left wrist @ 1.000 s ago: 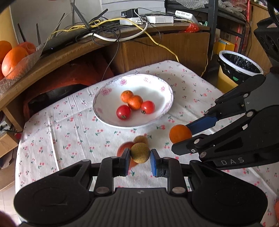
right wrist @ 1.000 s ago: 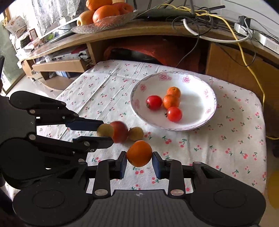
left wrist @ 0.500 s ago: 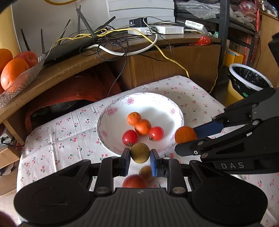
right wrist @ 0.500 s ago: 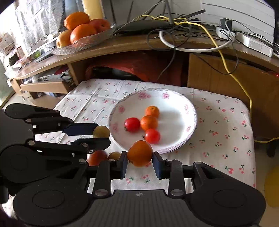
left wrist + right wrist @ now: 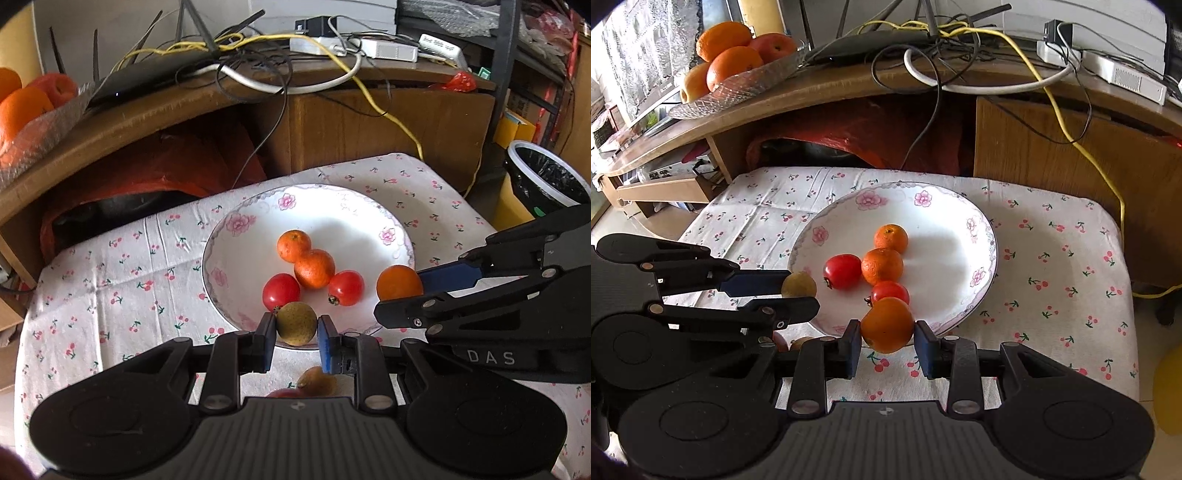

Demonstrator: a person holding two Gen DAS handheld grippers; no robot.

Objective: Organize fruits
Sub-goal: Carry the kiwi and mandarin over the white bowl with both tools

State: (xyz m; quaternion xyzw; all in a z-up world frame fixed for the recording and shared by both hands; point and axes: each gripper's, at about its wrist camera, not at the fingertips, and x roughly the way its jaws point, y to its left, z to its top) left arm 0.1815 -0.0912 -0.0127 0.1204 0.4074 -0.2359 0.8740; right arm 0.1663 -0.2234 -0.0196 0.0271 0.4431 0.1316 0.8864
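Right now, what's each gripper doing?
Left gripper: closed on the yellow-brown fruit, at the plate's near rim.
Right gripper: closed on the orange.

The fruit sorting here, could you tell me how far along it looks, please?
Done: two small oranges and two tomatoes lie in the plate. In hand: the left tool grips a brownish fruit, the right tool an orange, both at the plate's near edge. Left: one brownish fruit and a red one remain on the cloth.
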